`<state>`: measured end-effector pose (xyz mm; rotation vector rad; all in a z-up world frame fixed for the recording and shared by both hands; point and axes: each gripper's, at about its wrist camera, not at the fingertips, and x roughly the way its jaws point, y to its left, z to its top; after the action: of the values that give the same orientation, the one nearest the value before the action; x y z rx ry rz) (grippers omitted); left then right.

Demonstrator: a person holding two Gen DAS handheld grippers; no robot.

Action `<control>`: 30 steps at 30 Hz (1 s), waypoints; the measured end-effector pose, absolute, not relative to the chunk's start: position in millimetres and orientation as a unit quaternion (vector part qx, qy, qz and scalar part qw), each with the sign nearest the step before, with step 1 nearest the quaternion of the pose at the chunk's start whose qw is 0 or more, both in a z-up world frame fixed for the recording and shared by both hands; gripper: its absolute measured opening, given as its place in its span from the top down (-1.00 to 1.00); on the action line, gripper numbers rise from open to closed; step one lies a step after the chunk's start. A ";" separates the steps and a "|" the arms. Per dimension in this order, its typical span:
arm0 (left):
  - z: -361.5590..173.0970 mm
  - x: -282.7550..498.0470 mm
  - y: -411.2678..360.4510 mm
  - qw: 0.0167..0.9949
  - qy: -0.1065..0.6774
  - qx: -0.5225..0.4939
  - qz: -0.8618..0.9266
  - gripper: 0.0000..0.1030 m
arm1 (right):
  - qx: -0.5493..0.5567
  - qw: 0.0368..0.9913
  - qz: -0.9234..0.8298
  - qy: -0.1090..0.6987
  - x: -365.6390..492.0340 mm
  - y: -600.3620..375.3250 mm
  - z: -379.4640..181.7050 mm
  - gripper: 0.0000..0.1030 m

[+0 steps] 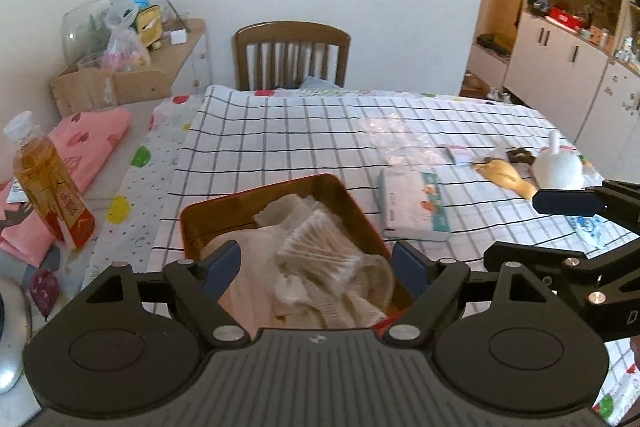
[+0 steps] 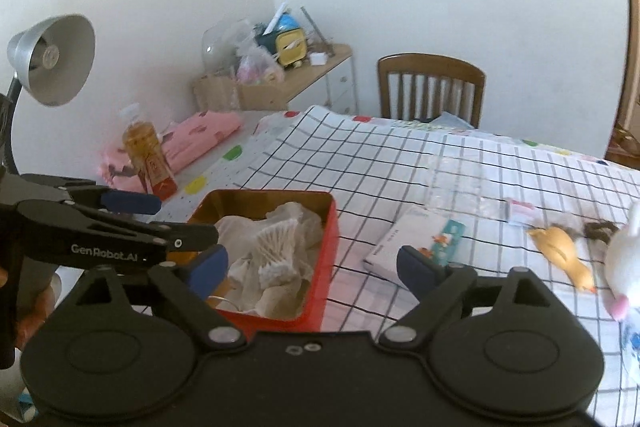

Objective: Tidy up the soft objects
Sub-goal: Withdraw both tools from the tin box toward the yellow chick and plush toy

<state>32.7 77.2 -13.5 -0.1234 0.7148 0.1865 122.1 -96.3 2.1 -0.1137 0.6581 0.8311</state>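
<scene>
A red tin box (image 1: 280,189) (image 2: 330,227) sits on the checked tablecloth, holding white cloths (image 1: 256,267) (image 2: 256,231) and a bag of cotton swabs (image 1: 316,247) (image 2: 276,247). My left gripper (image 1: 316,267) is open and empty, hovering just above the box. My right gripper (image 2: 312,267) is open and empty, just right of the box; it also shows in the left wrist view (image 1: 560,227). A tissue pack (image 1: 414,205) (image 2: 416,241), a yellow rubber chicken (image 1: 506,175) (image 2: 564,253) and a white plush rabbit (image 1: 560,165) (image 2: 624,259) lie to the right.
A tea bottle (image 1: 48,183) (image 2: 148,159) and folded pink cloth (image 1: 88,151) (image 2: 192,139) lie at the left. A clear plastic bag (image 1: 396,143) lies mid-table. A wooden chair (image 1: 292,53) stands behind the table. A desk lamp (image 2: 52,59) stands at the left.
</scene>
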 end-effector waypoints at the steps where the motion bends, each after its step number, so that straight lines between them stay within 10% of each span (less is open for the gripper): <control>1: -12.4 32.5 74.5 0.932 0.348 -0.062 0.086 -0.61 | -0.049 0.864 0.392 0.312 120.7 -101.8 3.3 -0.84; 14: -6.1 63.6 22.7 0.944 0.320 -0.066 0.052 -1.00 | -0.031 0.892 0.335 0.301 127.3 -178.3 9.0 -0.94; 30: -22.1 166.3 -81.0 0.944 0.325 -0.048 0.023 -1.00 | -0.036 0.908 0.264 0.324 196.1 -297.0 -19.7 -0.97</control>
<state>166.3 -81.0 -22.1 -0.0979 0.6629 0.0468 196.1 -297.0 -19.7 -0.0747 0.6686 0.5455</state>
